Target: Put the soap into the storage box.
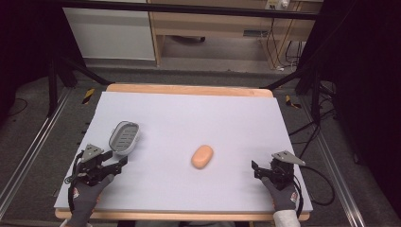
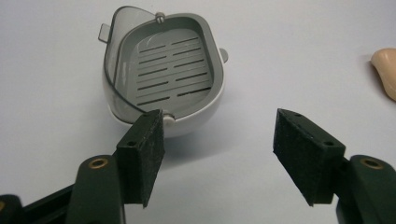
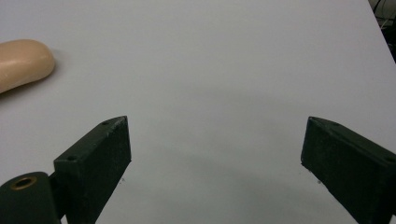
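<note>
I read this as the start of putting the soap [image 1: 202, 156] into the dish [image 1: 124, 137], and the layout suits that. The soap lies flat near the middle of the counter [image 1: 189, 113], free on all sides, so either side can come at it. The dish sits well apart from it, toward my left, tilted a little, its lid hinged back and the slotted tray open upward, ready to receive.

My left hand-held gripper [image 1: 119, 163] is parked just beside the dish's near edge, jaws spread wide with nothing between them. In the left gripper view the dish [image 2: 163, 79] stands just past the left jaw's tip, and the soap [image 2: 385, 70] peeks in at the right edge. I judge that this side is placed to steady the dish.

My right hand-held gripper [image 1: 256, 170] rests low near the counter's front right, jaws also spread and empty, pointing left toward the soap. In the right gripper view the soap [image 3: 23, 63] is off to the upper left, not yet between the jaws. Both gloved hands hold their grippers close to the surface, wrists low, forearms coming in from the front edge.
</note>
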Tool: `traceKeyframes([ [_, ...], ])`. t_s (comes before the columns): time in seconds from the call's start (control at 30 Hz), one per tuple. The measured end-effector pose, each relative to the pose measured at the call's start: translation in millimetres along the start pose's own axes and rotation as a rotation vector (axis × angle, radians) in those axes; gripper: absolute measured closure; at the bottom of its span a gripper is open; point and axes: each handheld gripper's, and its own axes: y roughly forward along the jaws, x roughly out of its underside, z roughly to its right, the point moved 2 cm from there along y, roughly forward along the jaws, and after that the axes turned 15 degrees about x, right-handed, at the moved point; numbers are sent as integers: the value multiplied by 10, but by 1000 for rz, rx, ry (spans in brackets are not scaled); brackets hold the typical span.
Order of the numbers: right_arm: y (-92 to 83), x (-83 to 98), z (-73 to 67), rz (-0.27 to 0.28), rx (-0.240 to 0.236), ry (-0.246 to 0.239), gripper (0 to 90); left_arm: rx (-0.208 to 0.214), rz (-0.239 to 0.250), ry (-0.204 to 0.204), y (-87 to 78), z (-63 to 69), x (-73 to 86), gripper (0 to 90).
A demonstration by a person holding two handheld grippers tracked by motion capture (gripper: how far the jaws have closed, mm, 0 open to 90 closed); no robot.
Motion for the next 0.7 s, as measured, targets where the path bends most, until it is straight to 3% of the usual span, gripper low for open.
traceKeyframes([
  [0.7,-9,26,-20,1,5,-21,105,50,-6,52,153,232,-204,280],
])
